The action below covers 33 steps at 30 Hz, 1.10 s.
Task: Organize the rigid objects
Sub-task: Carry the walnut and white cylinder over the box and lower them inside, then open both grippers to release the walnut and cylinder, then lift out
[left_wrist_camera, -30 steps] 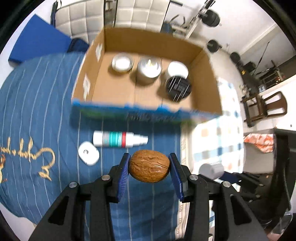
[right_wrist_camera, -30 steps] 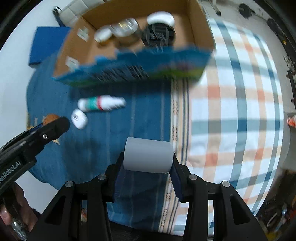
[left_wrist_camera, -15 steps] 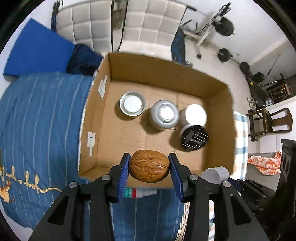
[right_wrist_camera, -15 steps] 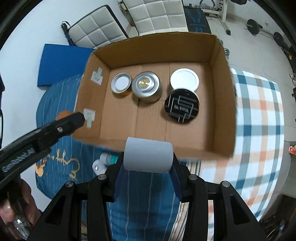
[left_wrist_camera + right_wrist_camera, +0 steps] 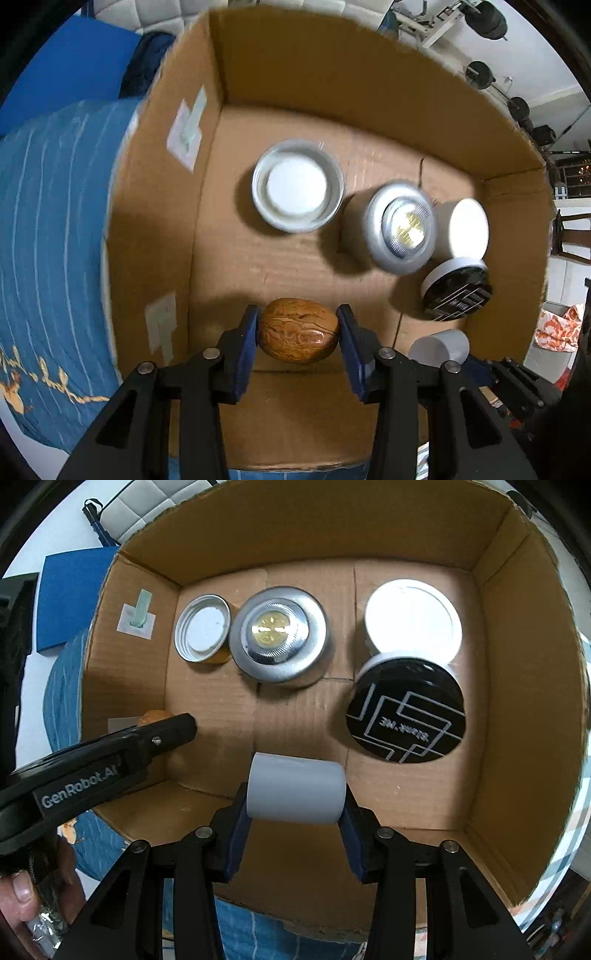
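We hold a walnut (image 5: 298,330) tight in our left gripper (image 5: 298,332), above the near left part of the box (image 5: 332,66). Our right gripper (image 5: 295,794) squeezes a gray roll (image 5: 296,789) over the near middle.

The walnut is round. If we let go too high, it could roll and bump the tin lid (image 5: 297,185) or the round light (image 5: 402,227). The gray roll could knock the black-lidded jar (image 5: 405,712) right beside it.

Our left gripper hides most of the walnut in the right view. We cannot tell how high we are above the box floor.
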Motion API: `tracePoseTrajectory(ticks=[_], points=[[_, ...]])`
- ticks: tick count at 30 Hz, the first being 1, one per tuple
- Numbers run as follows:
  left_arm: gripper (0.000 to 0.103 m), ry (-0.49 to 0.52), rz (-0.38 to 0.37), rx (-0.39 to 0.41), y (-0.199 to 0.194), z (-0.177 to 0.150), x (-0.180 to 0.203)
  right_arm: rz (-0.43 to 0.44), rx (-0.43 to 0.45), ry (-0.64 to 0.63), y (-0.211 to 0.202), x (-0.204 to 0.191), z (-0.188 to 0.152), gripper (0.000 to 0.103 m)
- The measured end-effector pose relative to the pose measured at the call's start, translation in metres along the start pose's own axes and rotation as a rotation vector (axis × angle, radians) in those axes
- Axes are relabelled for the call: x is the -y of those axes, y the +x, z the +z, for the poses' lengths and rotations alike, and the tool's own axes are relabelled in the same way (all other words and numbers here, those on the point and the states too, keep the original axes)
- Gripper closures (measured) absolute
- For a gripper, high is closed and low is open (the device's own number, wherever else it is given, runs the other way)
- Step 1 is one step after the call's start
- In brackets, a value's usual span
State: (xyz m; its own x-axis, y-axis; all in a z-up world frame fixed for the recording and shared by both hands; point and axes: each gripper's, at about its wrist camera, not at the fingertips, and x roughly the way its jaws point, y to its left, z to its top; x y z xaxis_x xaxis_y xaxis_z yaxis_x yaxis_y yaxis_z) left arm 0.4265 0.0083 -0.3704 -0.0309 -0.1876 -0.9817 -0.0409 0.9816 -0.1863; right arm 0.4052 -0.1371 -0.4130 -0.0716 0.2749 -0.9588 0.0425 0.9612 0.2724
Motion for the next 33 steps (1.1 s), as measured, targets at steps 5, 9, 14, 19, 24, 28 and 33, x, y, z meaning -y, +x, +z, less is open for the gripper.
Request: tracePoseTrajectory(ticks=[5,9,14,19,24,28,33], points=[[0.064,0.03,-0.037,0.069,-0.037,0.031,0.016,0.018,0.094,0.003,-0.04,0.001,0.032,0.056],[0.064,0.037,-0.025,0.065,-0.034,0.074,0.024,-0.029,0.119,0.011,-0.048,0.009,0.076,0.056],[0.064,0.048,-0.01,0.019,-0.01,0.103,0.028,-0.102,0.078,-0.002,-0.025,0.018,0.115,0.056],[0.064,0.075,0.01,-0.028,0.013,0.114,0.039,-0.133,0.047,-0.014,-0.01,0.032,0.134,0.056],[0.061,0.026,-0.029,-0.067,0.022,0.119,0.032,-0.131,0.031,-0.006,0.008,0.041,0.144,0.053],[0.048,0.006,-0.054,-0.065,0.015,0.118,0.032,-0.106,0.042,0.008,0.009,0.045,0.147,0.023],[0.015,0.029,-0.036,0.001,-0.006,0.11,0.036,-0.111,0.04,0.005,-0.001,0.045,0.138,0.011]])
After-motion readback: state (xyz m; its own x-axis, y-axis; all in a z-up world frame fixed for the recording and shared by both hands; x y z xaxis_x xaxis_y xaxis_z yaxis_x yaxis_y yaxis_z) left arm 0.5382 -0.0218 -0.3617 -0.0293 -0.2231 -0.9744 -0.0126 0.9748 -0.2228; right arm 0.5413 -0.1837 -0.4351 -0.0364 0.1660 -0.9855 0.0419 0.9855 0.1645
